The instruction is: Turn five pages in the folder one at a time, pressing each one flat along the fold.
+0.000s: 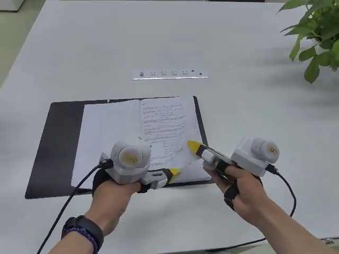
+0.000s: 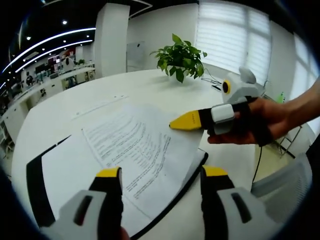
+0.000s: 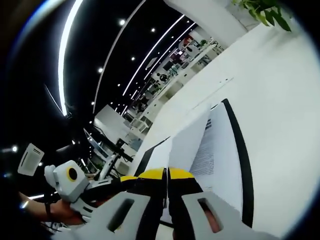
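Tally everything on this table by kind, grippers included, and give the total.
Grippers: 2 (left gripper, right gripper)
Folder: 1
Socket strip: 1
Plant: 1
Total: 5

Open worktop point(image 1: 254, 106) lies left, right and beyond the folder point(image 1: 55, 143). A socket strip point(image 1: 168, 74) sits past its far edge; a plant point(image 1: 317, 33) overhangs the far right corner, well apart.
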### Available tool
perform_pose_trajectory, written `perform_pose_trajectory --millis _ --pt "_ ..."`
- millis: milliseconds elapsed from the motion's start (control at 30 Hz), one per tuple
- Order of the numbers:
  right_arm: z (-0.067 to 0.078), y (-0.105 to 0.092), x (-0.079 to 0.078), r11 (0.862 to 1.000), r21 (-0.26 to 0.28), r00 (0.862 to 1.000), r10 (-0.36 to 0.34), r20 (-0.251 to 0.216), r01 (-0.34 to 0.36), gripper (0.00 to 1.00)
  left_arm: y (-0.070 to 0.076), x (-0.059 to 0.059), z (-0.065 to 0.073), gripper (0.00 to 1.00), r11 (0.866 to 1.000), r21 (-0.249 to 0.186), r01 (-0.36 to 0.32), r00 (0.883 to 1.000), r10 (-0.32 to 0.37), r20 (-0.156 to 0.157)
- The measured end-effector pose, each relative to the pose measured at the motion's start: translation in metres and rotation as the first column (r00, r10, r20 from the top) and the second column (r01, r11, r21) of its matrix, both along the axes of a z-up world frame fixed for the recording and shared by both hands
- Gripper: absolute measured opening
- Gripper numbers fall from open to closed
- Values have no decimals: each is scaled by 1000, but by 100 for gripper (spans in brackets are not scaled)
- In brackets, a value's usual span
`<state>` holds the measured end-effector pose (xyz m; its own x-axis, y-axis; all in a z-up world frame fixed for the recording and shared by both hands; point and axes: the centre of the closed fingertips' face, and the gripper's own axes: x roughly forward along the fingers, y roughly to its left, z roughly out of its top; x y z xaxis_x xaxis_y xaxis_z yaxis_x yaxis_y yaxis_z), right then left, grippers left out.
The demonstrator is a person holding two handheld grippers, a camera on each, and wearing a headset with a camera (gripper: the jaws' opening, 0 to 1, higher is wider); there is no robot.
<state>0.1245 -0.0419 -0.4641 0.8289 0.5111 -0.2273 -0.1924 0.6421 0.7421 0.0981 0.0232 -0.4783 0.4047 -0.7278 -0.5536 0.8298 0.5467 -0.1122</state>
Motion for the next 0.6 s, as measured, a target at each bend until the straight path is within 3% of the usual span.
perform_pose_trajectory --millis 100,467,600 --pt "6 9 3 1000 -5 1000 -3 15 3 0 13 -1 4 64 1000 -11 -15 1000 15 -4" --pt "17 58 8 999 -7 999 31 35 -31 0 70 0 20 66 999 -6 -44 998 44 35" --pt "20 77 14 999 10 999 31 39 -31 0 92 5 29 66 995 -39 -90 995 92 34"
